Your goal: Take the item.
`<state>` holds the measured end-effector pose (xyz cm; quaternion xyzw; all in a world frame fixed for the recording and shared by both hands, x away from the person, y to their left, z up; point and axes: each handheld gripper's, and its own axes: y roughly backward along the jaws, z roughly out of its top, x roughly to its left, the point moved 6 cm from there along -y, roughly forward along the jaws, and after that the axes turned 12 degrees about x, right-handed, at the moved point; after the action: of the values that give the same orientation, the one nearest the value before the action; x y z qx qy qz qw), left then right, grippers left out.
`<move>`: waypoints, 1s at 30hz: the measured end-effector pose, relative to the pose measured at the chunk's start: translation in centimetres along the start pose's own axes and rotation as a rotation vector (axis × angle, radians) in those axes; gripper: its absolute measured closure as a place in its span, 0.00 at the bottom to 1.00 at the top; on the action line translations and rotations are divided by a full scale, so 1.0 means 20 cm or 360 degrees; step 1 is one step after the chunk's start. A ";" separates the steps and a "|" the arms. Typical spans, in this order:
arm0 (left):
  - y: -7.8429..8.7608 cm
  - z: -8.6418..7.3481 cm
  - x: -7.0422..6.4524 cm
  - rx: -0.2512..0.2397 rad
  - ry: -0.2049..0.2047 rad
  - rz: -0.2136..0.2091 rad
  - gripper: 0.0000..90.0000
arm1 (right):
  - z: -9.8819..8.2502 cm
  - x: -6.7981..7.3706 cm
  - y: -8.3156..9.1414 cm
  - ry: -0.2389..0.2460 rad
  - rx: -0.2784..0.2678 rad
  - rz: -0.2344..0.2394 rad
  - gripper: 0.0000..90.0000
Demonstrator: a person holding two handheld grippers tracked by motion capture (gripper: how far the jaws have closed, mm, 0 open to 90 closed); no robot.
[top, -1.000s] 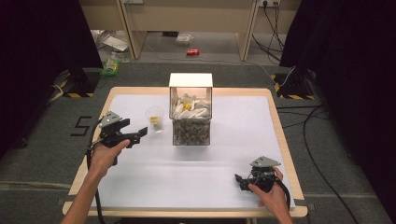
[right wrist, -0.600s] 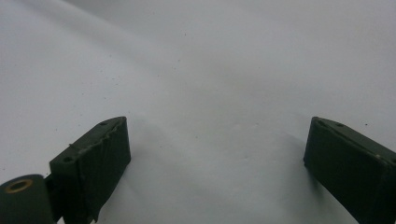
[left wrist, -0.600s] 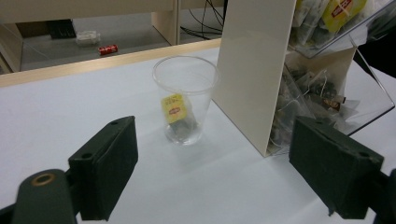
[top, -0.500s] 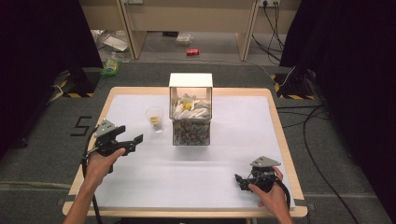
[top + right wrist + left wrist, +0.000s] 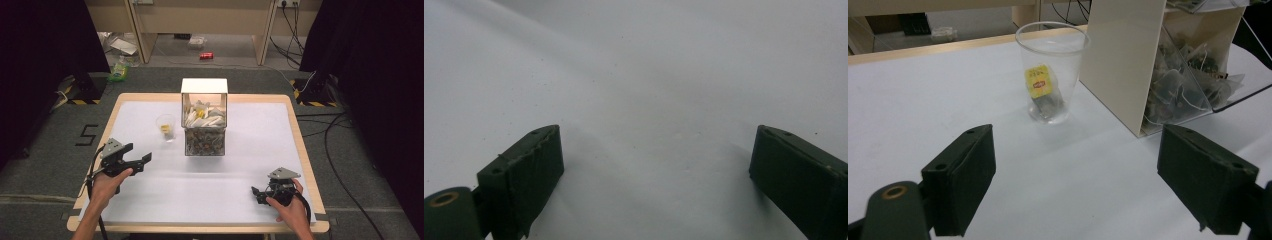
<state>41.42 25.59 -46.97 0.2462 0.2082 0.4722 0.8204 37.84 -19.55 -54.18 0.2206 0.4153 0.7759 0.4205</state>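
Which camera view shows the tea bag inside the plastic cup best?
The left gripper view: the tea bag and its yellow tag lie close and clear in the plastic cup. In the high view it is a small yellow spot. The right gripper view looks at bare table.

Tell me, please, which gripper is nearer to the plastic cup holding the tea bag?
The left gripper is nearer, just short of the plastic cup; the right gripper rests at the table's opposite near corner.

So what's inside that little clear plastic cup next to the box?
Inside the clear plastic cup sits one tea bag at the bottom, its yellow paper tag leaning against the wall. No liquid is visible. The tag hides part of the bag, so its string cannot be made out.
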 end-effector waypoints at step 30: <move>-0.04 -0.26 -0.06 0.0088 -0.0069 0.0015 0.17 | 0.00 0.00 0.00 0.0000 0.0000 0.0000 0.09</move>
<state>38.44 25.35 -51.39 0.2800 0.2023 0.4647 0.8153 37.84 -19.55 -54.18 0.2205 0.4153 0.7759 0.4205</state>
